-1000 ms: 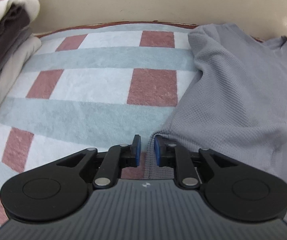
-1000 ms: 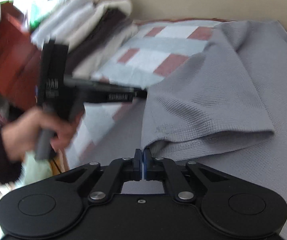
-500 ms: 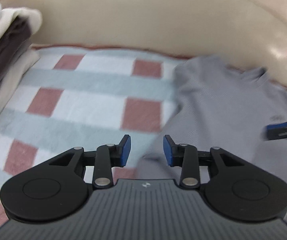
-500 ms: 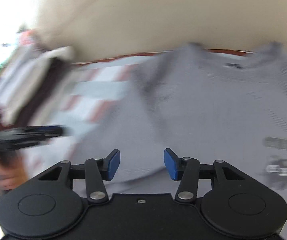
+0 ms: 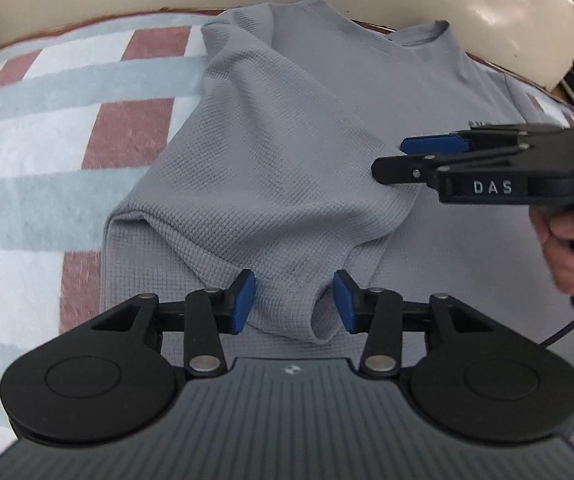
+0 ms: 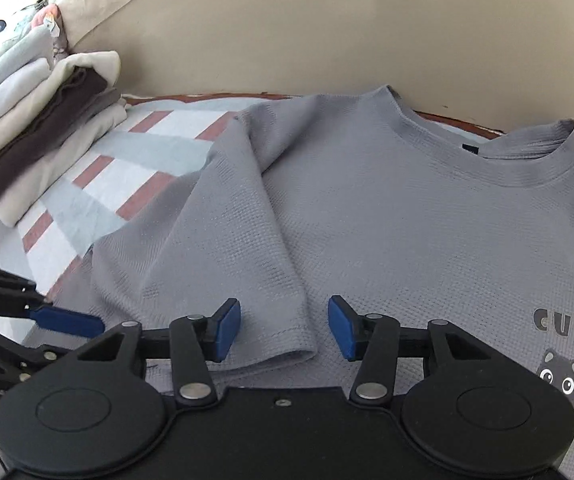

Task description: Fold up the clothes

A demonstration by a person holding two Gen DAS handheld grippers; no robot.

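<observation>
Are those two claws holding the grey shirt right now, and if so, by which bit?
Nothing is held. The left gripper and right gripper are open, jaws spread over the folded sleeve of the shirt.

Grey waffle tee (image 6: 387, 216) flat, front up, w/ sleeve (image 6: 223, 248) folded onto body.

Grey waffle-knit shirt (image 6: 367, 208) (black "CUTE" print) on a red-blue-white checked blanket (image 5: 67, 128).

I'm now holding both grippers spread wide, where a second ago my right gripper (image 6: 284, 329) and left gripper (image 5: 294, 301) were pinching the shirt sleeve (image 6: 223, 256); it's now lying folded over the shirt's chest.
</observation>
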